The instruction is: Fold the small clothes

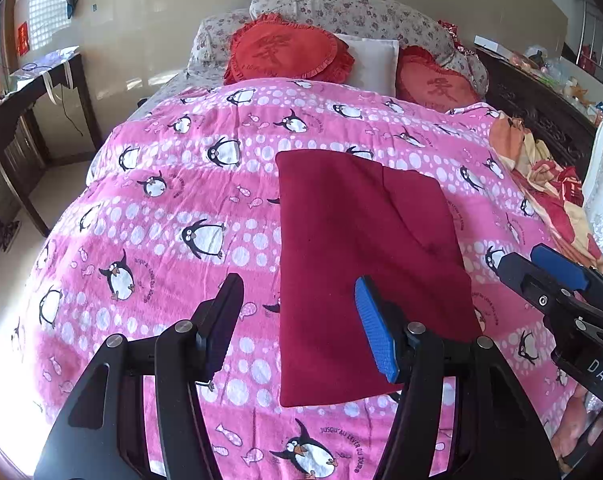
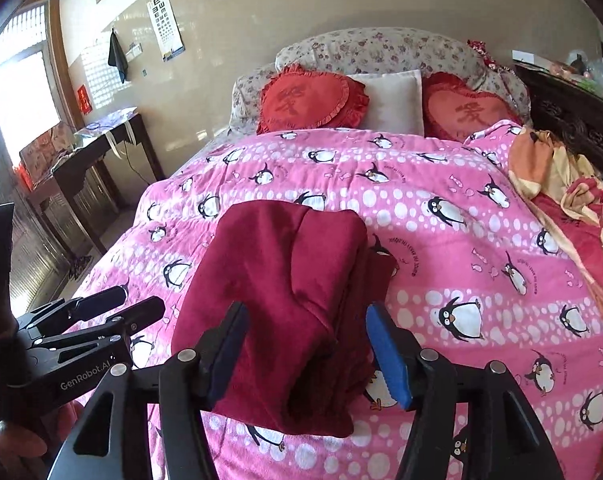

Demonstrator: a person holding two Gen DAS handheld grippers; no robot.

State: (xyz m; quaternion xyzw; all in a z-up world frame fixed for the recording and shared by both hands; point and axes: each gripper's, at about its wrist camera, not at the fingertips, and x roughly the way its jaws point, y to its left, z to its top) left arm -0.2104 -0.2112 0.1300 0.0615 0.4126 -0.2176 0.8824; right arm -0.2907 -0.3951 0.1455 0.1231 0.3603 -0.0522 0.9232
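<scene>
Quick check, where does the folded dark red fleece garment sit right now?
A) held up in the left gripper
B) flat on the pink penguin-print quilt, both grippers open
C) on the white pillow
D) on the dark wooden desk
B: the folded dark red fleece garment lies on the pink penguin-print quilt, with the left gripper and right gripper open, pressing nothing.

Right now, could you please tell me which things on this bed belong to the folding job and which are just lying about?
Part of the job:
- dark red garment, folded on the pink quilt
- left hand-held gripper, open
- right hand-held gripper, open over the garment

Just lying about:
- two red heart cushions
- white pillow
- crumpled orange blanket
- dark side table
</scene>
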